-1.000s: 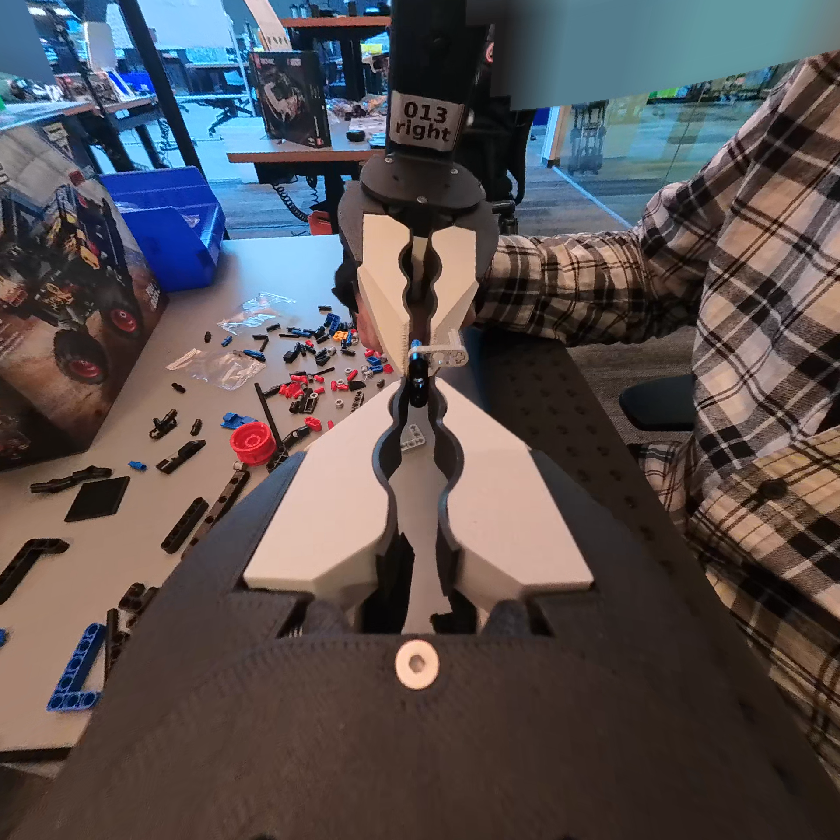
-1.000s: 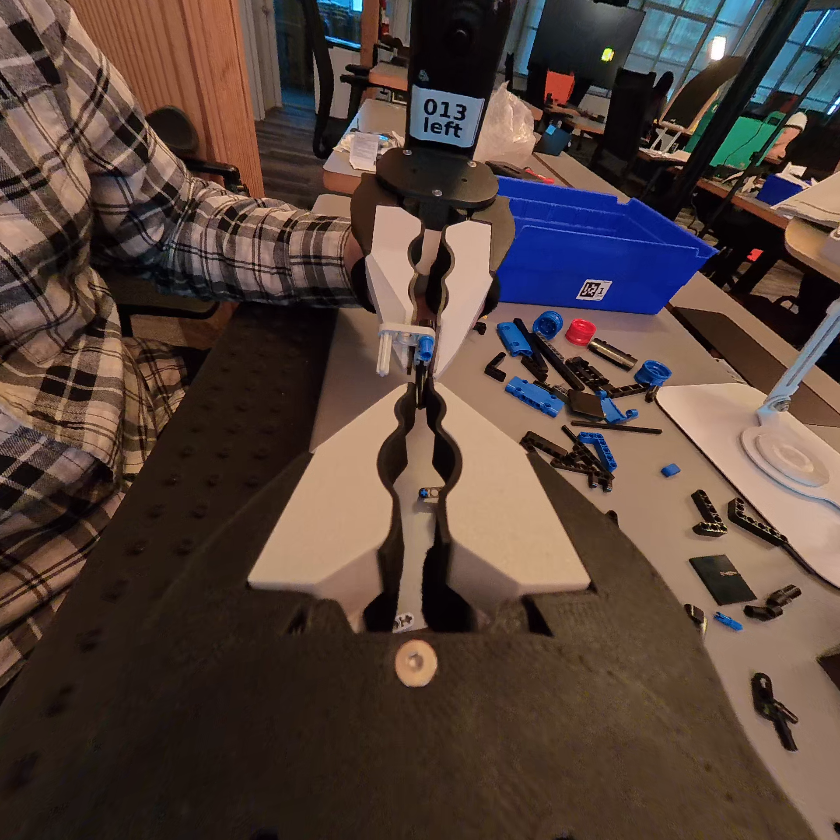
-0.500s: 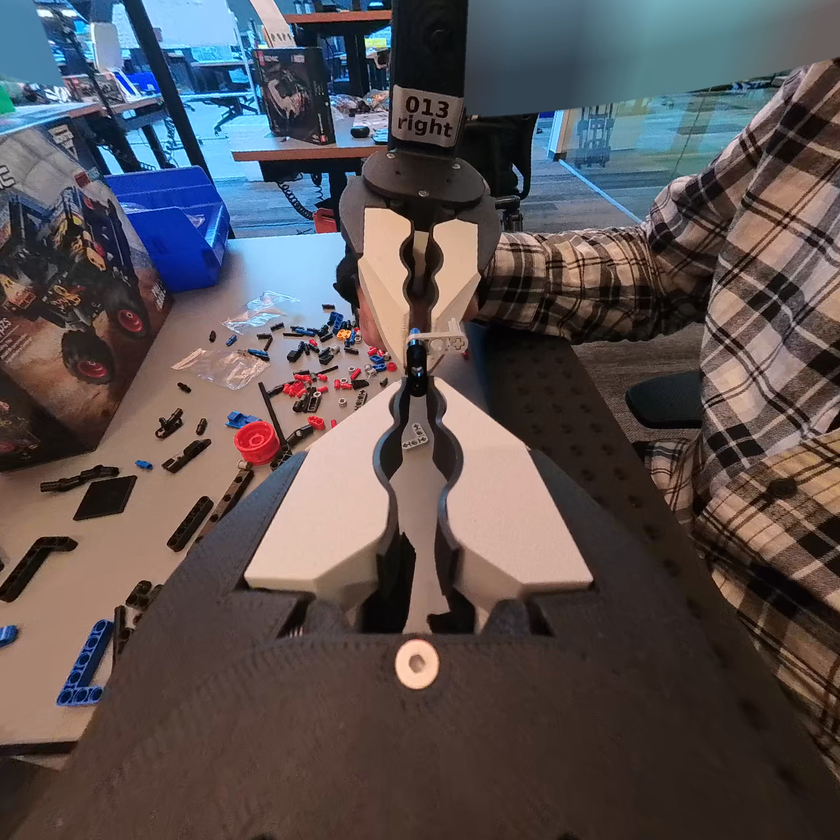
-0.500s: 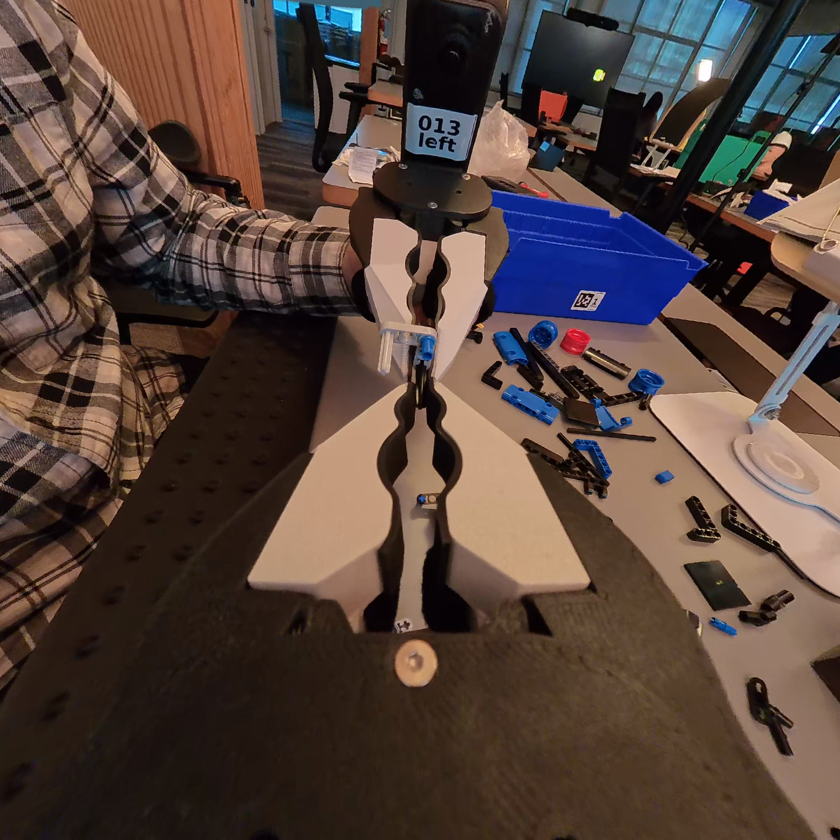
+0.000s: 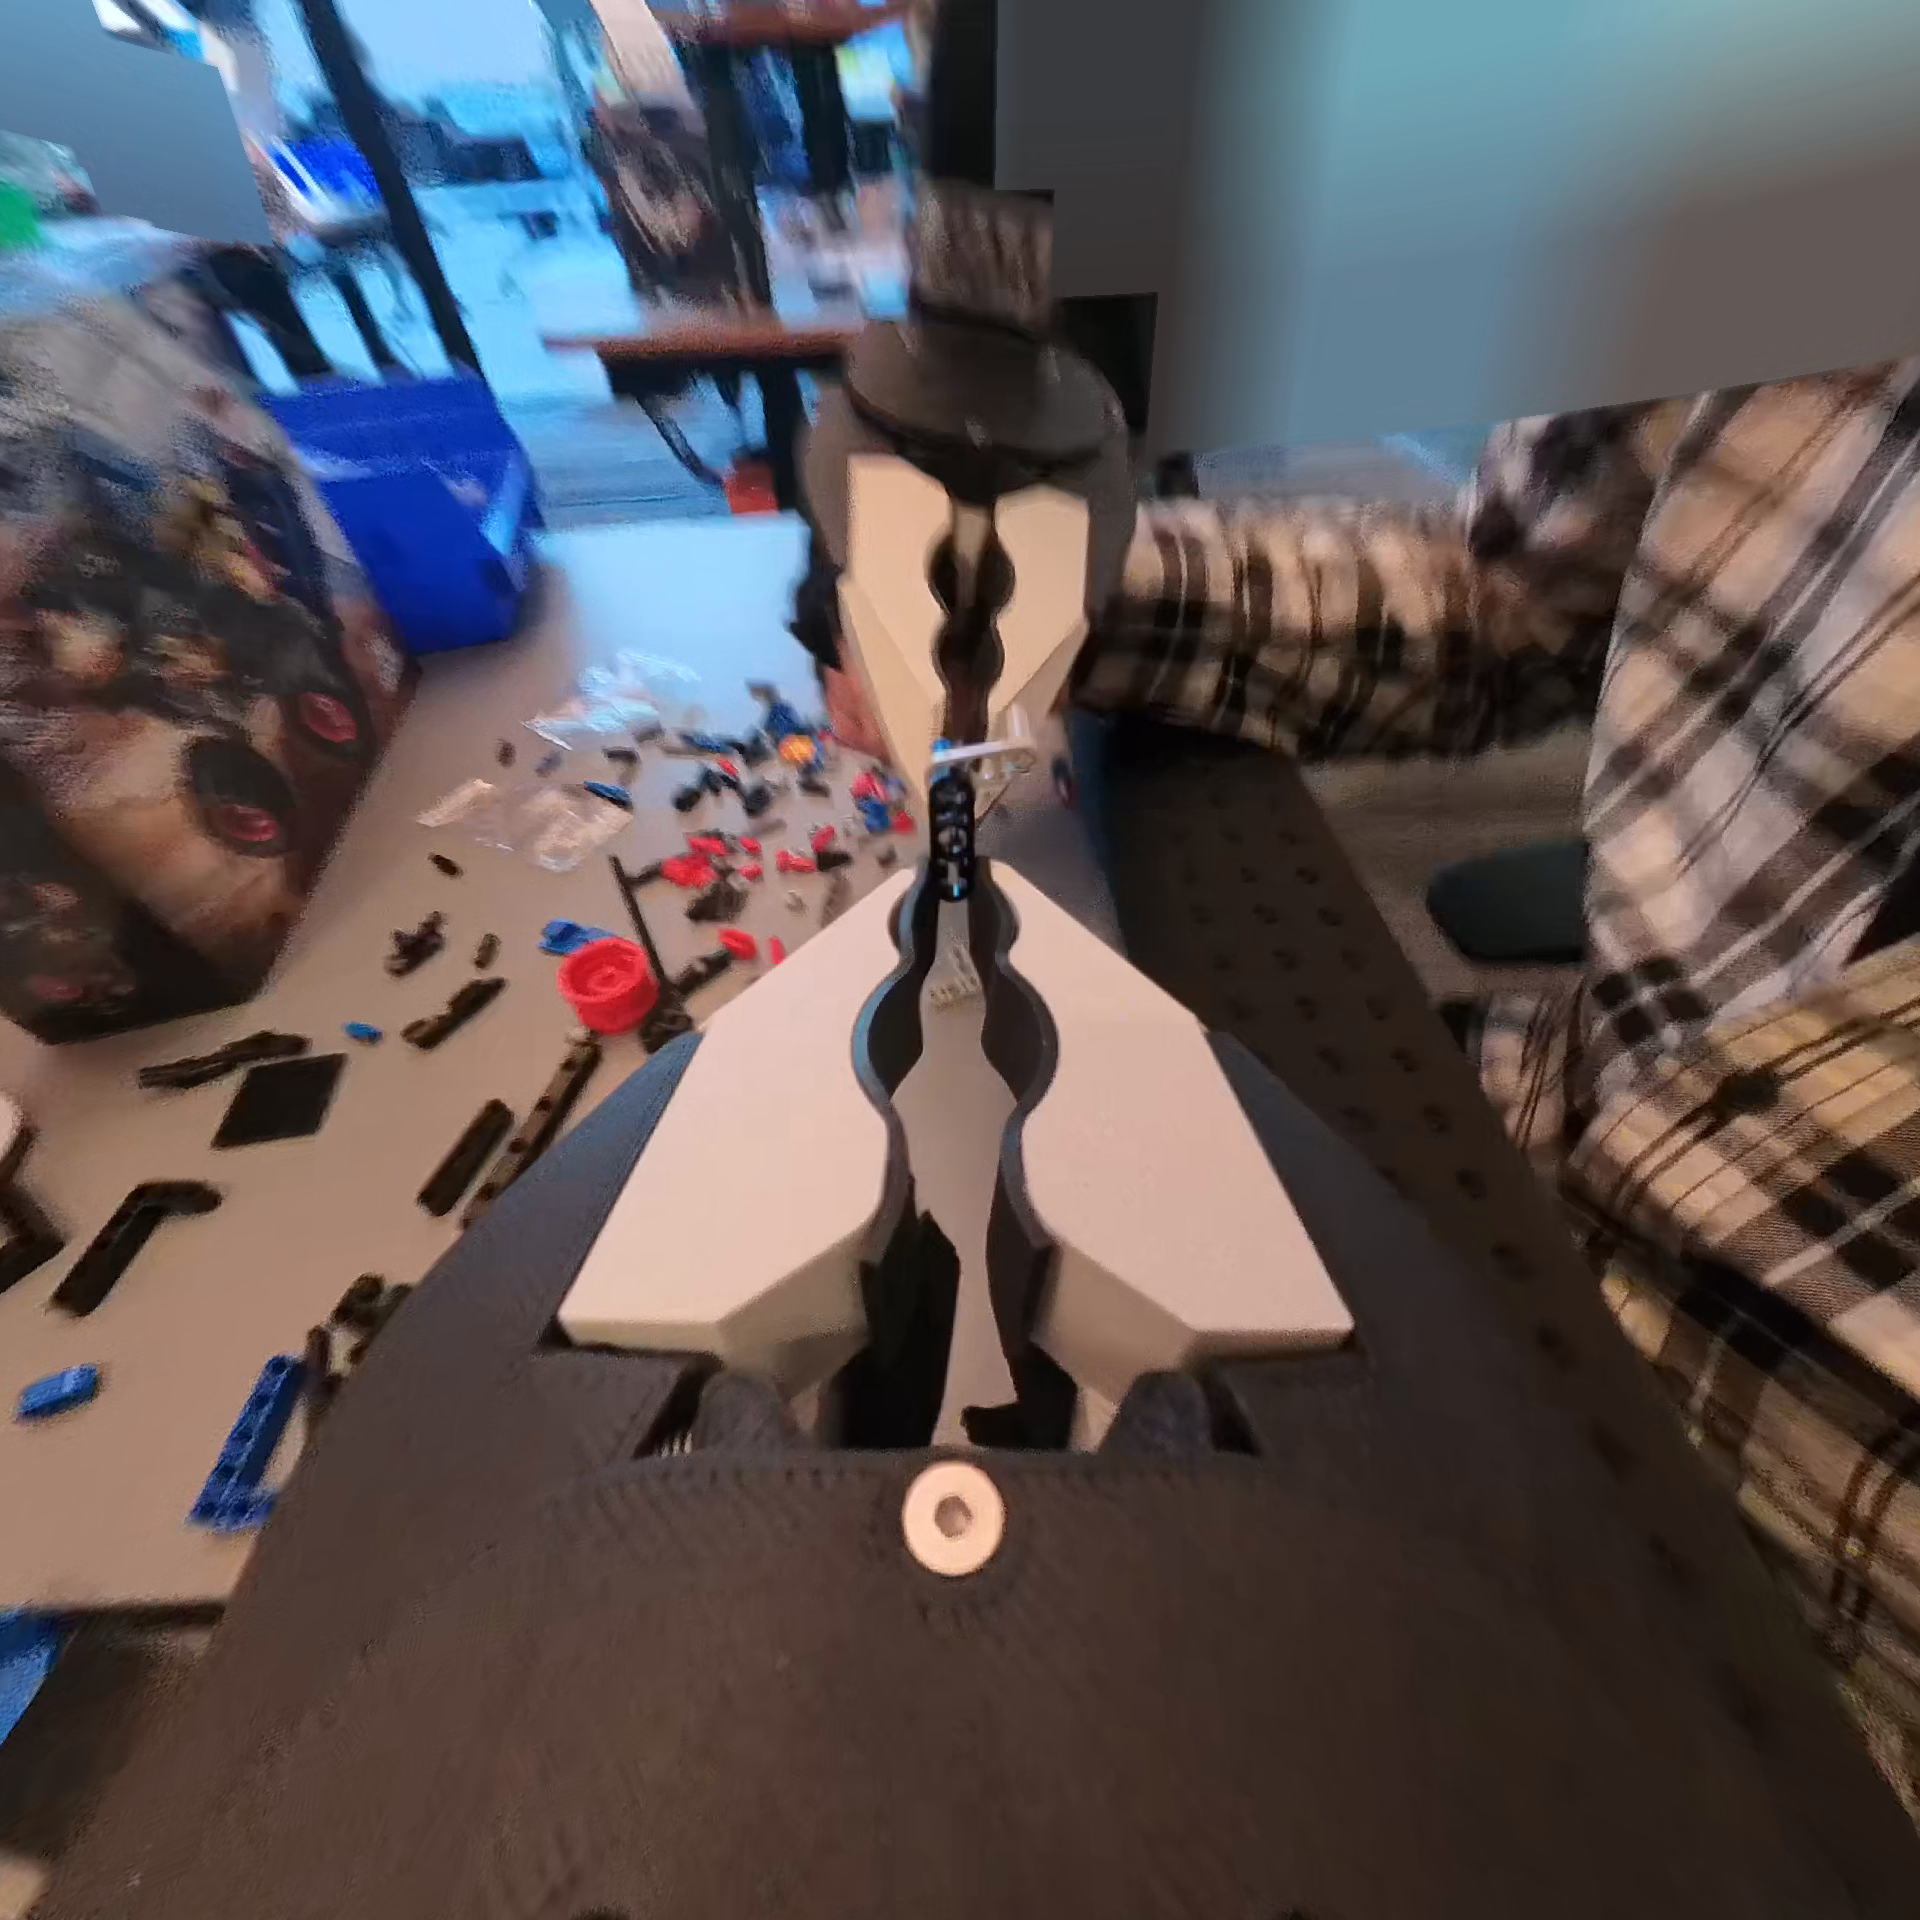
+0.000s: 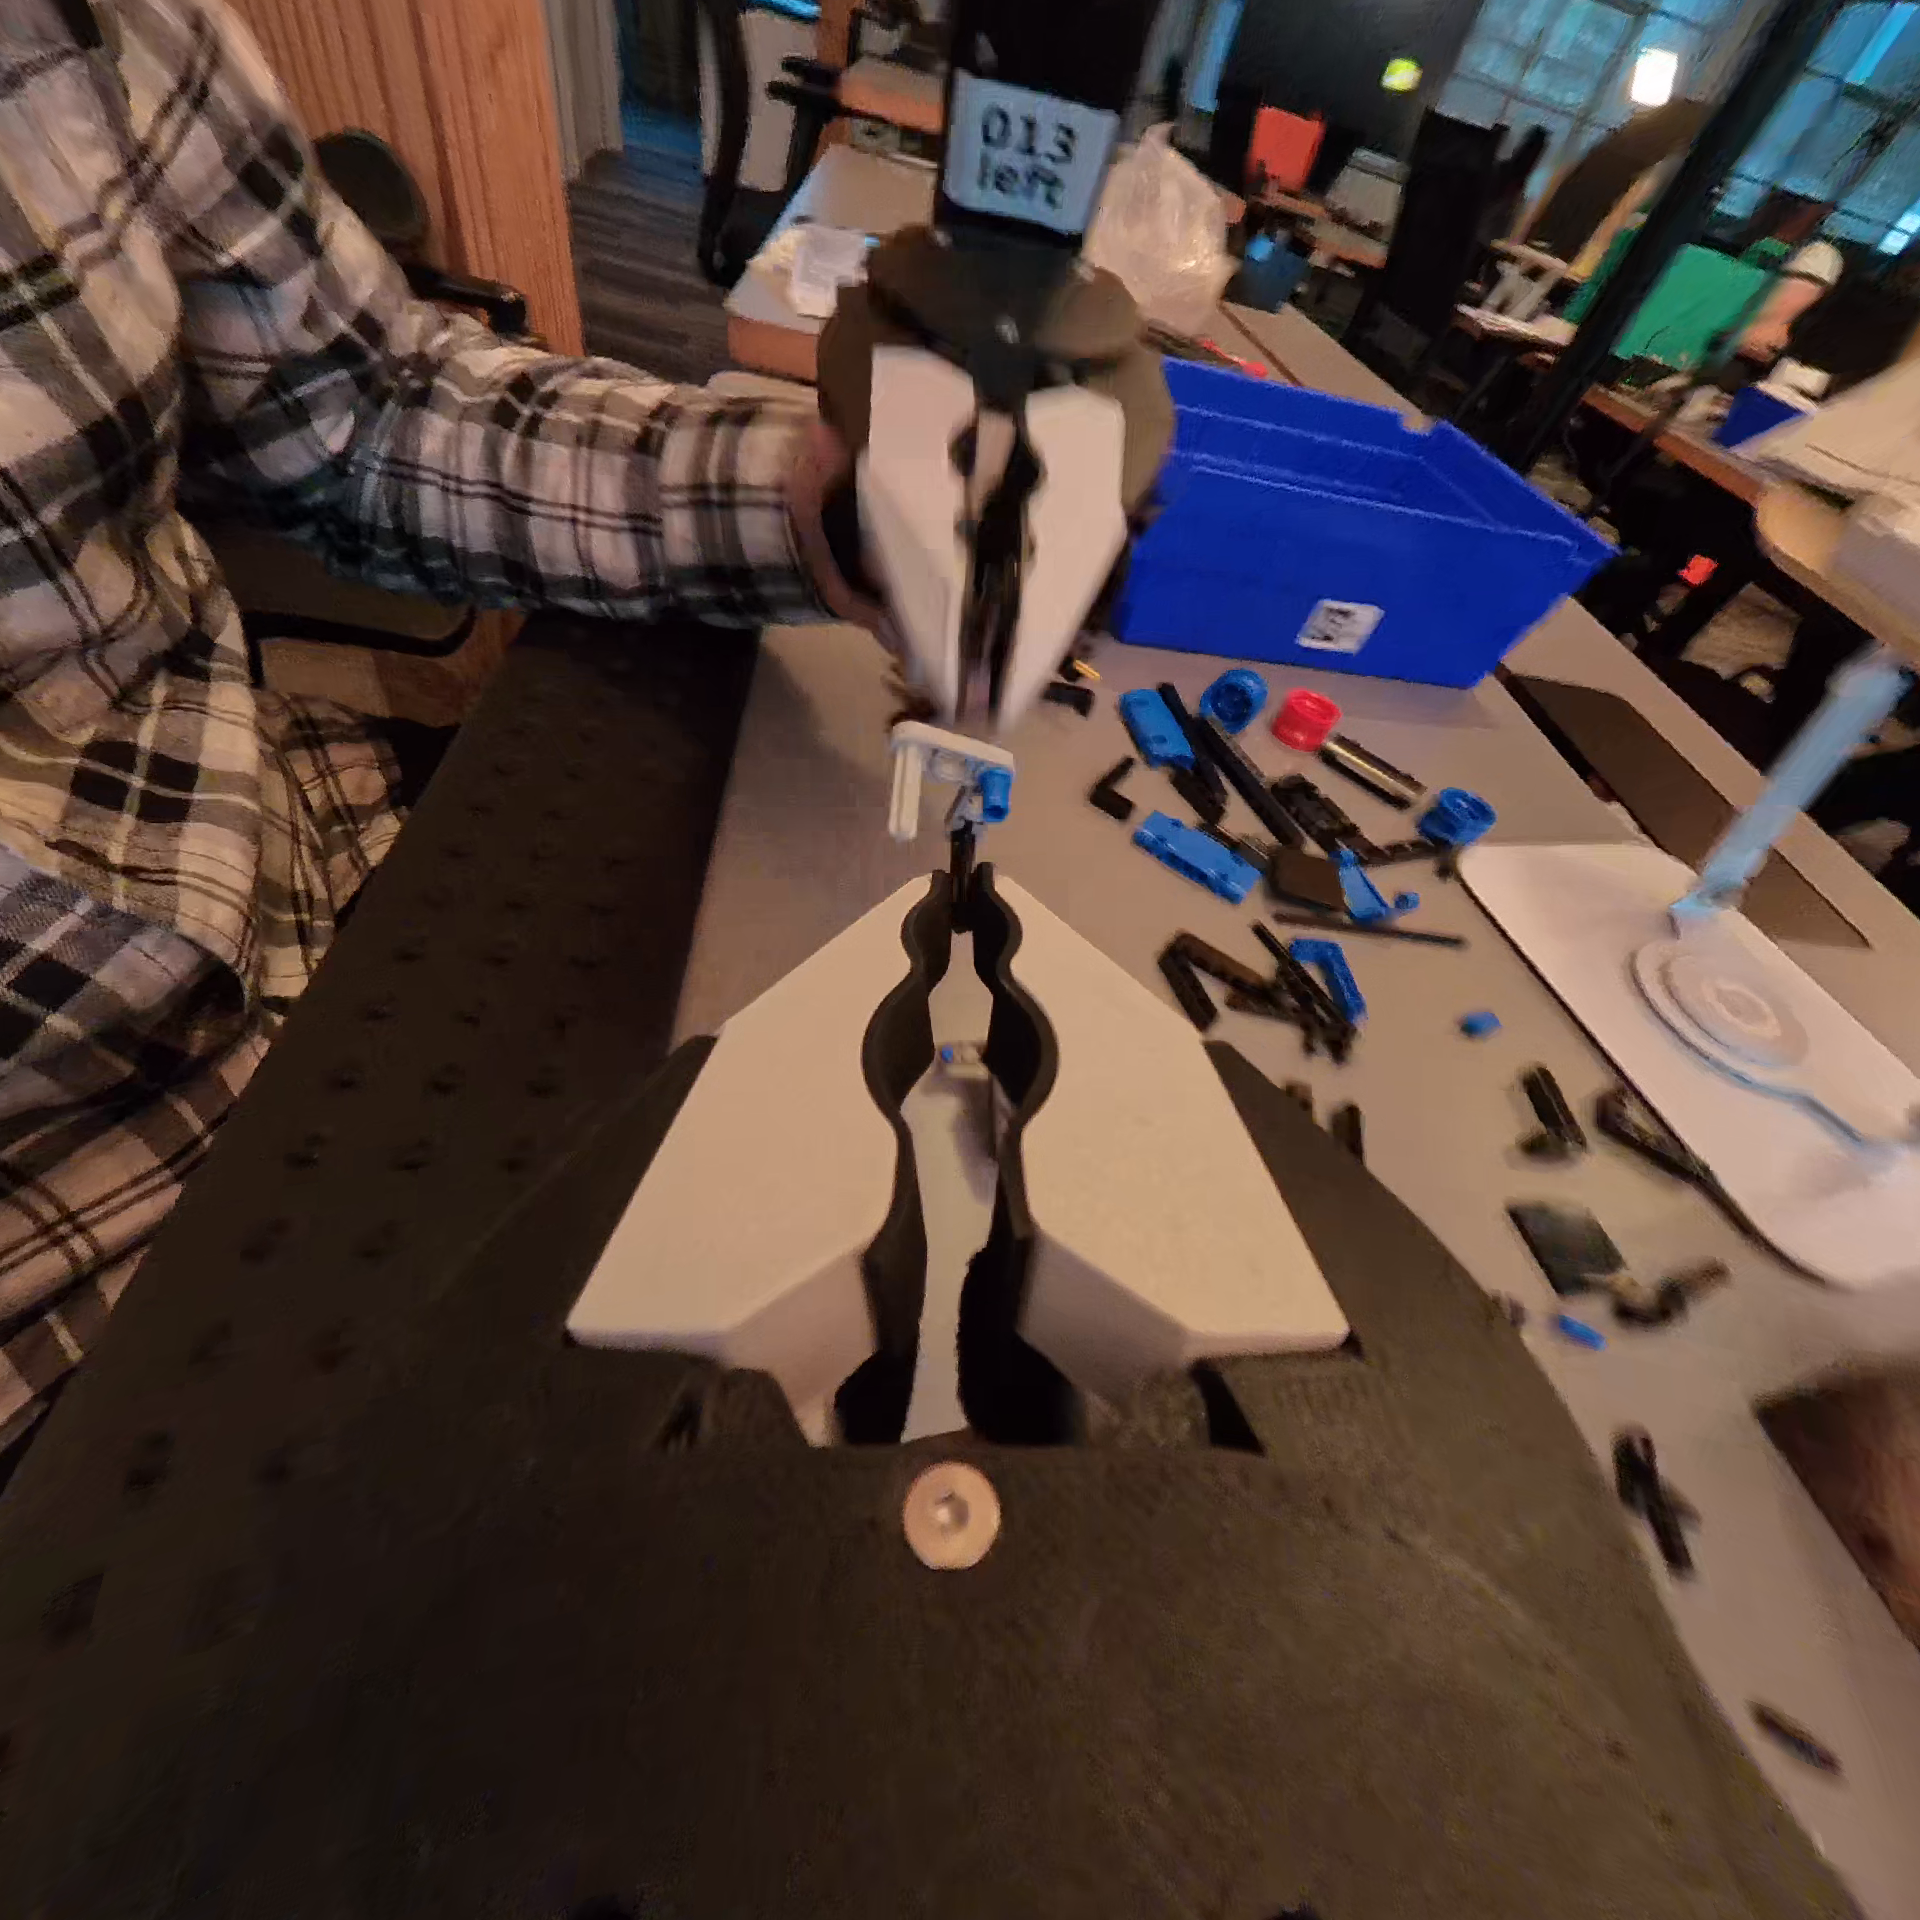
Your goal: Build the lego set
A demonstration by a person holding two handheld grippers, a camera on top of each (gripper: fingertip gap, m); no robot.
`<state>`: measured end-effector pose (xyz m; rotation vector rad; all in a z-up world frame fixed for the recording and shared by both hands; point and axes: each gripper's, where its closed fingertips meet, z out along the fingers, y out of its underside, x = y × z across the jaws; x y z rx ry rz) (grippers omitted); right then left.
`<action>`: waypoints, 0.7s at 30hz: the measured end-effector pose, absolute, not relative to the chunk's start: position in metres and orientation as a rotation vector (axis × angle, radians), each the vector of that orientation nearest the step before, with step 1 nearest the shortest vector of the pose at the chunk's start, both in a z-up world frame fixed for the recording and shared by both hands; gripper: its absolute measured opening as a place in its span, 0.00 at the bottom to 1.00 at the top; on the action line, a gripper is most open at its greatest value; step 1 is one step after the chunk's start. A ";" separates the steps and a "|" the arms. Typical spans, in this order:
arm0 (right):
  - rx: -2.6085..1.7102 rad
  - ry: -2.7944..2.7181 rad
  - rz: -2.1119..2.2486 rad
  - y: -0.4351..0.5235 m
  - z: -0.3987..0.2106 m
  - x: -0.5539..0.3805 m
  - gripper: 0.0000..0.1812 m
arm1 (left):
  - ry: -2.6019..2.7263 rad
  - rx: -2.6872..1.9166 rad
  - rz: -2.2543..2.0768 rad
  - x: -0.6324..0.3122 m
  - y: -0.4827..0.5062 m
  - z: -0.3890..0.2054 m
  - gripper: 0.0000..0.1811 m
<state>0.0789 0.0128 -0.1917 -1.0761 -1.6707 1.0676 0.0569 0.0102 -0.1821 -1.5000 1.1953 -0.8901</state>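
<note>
Both grippers are pulling apart a bit vs 0.5 s ago, pics blurry now. Left gripper is clamping a black beam above the table. Right gripper is pinching a thin black part carrying the white piece w/ blue pin. A printed label is sitting on the left one's stem, and a sticker on the blue bin (too smeared to make out).

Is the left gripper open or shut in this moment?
Shut: in the left wrist view, the left gripper pinches a black beam between its fingertips.
</note>
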 end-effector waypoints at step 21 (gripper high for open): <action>-1.130 -1.735 0.914 0.021 -0.212 0.074 0.01 | 1.240 -1.593 -0.832 0.057 0.020 -0.204 0.03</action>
